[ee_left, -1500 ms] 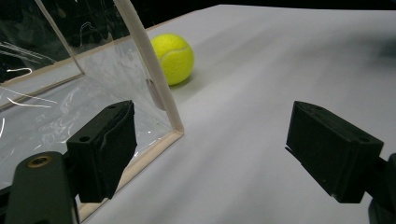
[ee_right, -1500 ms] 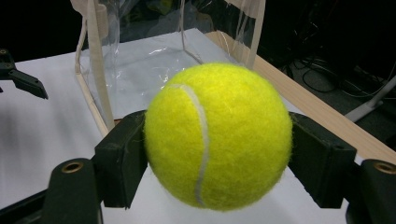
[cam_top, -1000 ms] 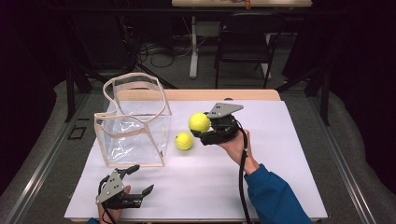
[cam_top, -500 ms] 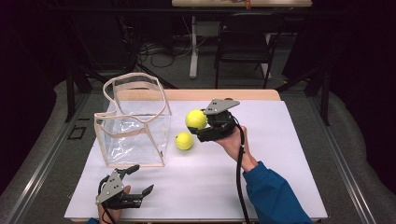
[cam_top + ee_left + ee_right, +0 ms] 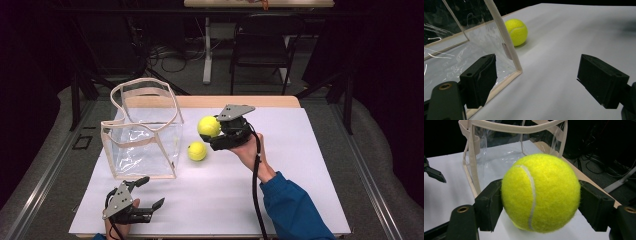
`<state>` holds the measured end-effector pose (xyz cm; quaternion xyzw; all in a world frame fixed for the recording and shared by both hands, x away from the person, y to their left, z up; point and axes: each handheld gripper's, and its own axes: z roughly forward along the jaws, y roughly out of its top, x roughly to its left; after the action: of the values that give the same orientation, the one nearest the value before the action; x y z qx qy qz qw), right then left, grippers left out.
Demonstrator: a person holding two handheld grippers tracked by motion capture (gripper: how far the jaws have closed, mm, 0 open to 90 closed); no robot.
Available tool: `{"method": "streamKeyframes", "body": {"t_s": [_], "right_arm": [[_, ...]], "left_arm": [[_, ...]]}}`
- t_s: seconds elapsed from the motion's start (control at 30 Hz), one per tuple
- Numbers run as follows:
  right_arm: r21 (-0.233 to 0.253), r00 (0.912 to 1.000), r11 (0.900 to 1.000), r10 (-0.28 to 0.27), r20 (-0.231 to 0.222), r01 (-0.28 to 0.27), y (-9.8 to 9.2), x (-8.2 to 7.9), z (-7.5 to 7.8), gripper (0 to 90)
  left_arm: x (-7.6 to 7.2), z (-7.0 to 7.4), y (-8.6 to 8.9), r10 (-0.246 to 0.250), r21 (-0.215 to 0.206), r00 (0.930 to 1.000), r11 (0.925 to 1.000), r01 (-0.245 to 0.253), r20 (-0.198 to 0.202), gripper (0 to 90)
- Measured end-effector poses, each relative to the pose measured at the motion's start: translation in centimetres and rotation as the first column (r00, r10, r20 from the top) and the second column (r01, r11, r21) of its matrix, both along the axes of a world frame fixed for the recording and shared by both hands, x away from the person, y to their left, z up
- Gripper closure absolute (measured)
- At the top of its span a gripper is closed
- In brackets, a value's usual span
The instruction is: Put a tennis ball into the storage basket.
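Pinching one ball (image 5: 209, 126), the right tool (image 5: 220, 134) hangs at the empty bag's (image 5: 142, 132) three o'clock; a second ball (image 5: 197, 151) waits, left tool (image 5: 145, 195) spread.

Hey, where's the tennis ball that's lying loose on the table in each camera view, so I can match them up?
High view: the loose ball lies mid-table, just right of the clear bag, below the held ball.
Left gripper view: upper left of centre, partly behind the bag's corner edge.
Right gripper view: I cannot make it out; the held ball blocks the middle.
Shared landmark: the clear bag with its beige trim.
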<state>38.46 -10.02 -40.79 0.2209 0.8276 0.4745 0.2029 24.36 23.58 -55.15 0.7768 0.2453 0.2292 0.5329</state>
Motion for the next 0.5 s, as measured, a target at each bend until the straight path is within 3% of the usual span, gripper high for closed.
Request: {"method": "streamKeyframes", "body": {"t_s": [0.07,0.5], "right_arm": [[-0.007,0.9999,1.000,0.008,0.006,-0.008,0.5,0.4,0.8,25.8],[-0.023,0.9994,0.999,0.025,0.022,-0.024,1.6,0.9,1.9,25.8]], "left_arm": [[0.0,0.0,0.0,0.000,0.002,1.0000,1.0000,0.000,0.000,15.9],[0.0,0.0,0.0,-0.001,0.000,1.0000,1.0000,0.001,0.000,15.9]]}}
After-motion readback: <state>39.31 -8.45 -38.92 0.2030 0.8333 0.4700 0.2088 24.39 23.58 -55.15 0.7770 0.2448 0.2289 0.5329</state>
